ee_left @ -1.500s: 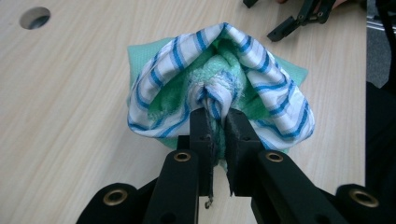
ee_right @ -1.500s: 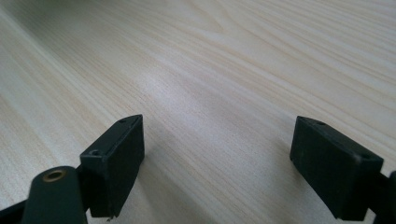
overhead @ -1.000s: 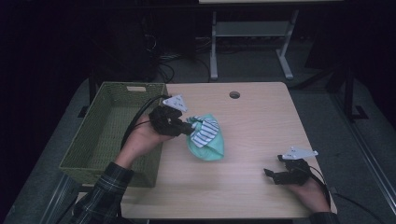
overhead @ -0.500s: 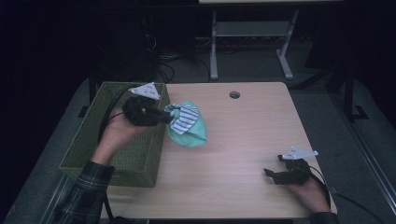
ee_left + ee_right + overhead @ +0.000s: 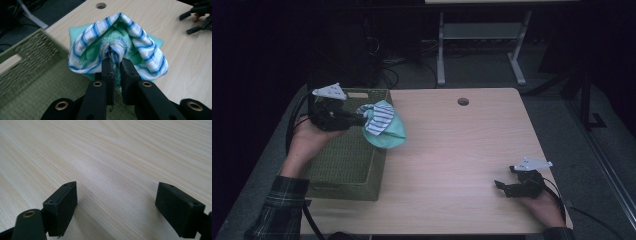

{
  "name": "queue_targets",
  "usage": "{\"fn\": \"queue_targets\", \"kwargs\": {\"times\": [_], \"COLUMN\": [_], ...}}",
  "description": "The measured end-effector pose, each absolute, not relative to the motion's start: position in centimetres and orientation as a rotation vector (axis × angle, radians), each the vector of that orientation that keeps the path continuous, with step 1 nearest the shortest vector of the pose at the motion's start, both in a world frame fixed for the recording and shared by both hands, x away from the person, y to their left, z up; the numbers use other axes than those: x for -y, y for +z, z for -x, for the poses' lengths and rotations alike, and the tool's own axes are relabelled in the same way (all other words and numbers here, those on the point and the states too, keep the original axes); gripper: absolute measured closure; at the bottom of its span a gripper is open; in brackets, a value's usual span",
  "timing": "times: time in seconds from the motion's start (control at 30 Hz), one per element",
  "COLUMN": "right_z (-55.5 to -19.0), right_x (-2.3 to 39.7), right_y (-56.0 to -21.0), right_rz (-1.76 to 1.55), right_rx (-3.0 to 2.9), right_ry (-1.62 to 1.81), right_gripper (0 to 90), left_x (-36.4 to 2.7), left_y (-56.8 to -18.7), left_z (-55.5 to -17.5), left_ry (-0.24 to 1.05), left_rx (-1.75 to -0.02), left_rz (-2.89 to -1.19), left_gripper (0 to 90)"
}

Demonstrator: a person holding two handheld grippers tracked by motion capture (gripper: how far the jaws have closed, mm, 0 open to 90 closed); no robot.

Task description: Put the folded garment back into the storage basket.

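Observation:
A bundle of cloth, mint green towel wrapped with a blue-and-white striped piece, hangs in the air over the right rim of the woven green basket. My left gripper is shut on a bunched fold of it. In the left gripper view the jaws pinch the cloth at my left gripper, with the basket below and to the left. My right gripper rests low on the table near the front right corner. Its jaws stand wide apart over bare wood at my right gripper.
The light wooden table has a round cable hole near its far edge. The basket stands at the table's left side. A metal stand and cables lie on the dark floor behind. The right gripper shows far off in the left gripper view.
My left hand has carried the cloth bundle leftward and upward, from the middle of the table to above the basket's right rim. The right hand has stayed put.

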State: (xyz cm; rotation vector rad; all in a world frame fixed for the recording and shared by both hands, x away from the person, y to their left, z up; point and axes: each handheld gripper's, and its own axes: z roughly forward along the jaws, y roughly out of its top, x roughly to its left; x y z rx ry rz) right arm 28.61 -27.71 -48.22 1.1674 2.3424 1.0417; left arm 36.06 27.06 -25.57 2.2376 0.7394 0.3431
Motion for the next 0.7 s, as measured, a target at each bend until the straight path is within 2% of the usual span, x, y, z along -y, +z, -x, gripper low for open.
{"fn": "queue_targets", "kwargs": {"times": [0.37,0.7], "right_z": [-28.6,-28.6], "right_x": [27.7,27.7], "right_y": [-48.2,-48.2], "right_rz": [-1.17,-1.172], "right_rx": [-2.342,-2.341], "right_ry": [1.041,1.039], "right_gripper": [17.5,17.5], "left_x": [-31.5,-34.5], "left_y": [-25.9,-28.4], "left_z": [-35.7,-35.7], "left_ry": [0.394,0.408], "left_rx": [-0.872,-0.992], "left_rz": [-2.169,-2.125], "left_gripper": [82.3,82.2]}}
